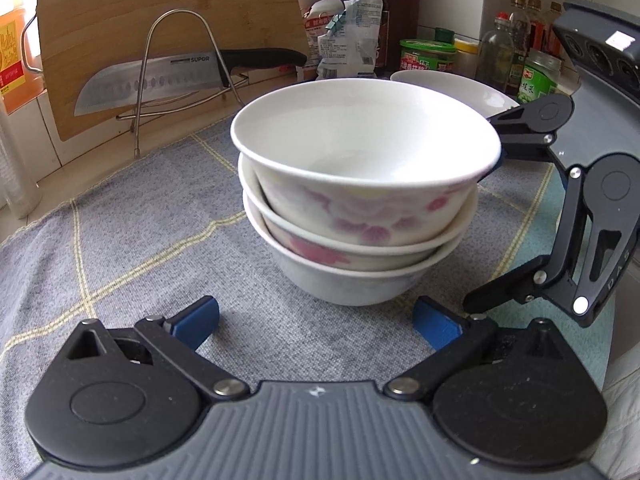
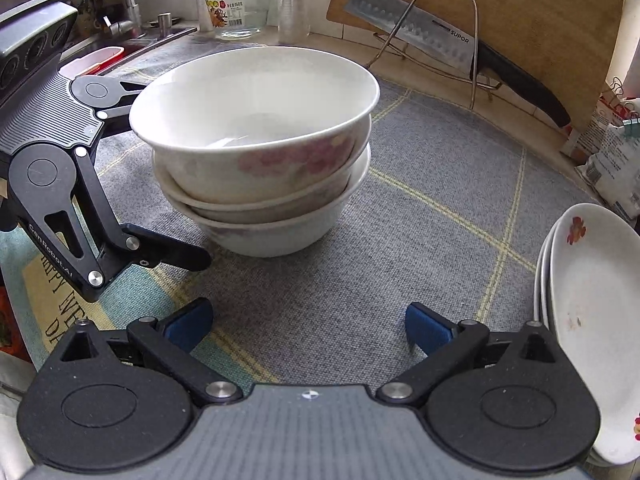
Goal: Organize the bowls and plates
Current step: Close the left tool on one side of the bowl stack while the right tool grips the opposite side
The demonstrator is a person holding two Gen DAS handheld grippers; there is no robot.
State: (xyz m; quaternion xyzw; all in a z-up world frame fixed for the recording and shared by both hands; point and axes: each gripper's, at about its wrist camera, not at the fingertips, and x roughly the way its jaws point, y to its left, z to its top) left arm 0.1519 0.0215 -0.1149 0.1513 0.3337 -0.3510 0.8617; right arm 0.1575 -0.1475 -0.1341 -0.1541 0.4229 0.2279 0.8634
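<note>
Both claws, left gripper (image 1: 316,322) and right gripper (image 2: 308,324), gape wide, holding nothing. The bowls (image 1: 360,196) hide one another's insides. The plates (image 2: 592,320) are cut off.

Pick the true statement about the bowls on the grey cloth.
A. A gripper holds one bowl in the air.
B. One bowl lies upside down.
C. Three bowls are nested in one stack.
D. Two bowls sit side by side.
C: the stack of bowls shows three rims nested upright on the cloth, with both grippers open and apart from it.

Black claw (image 1: 316,322) — blue pads (image 1: 198,320), silver screws.
</note>
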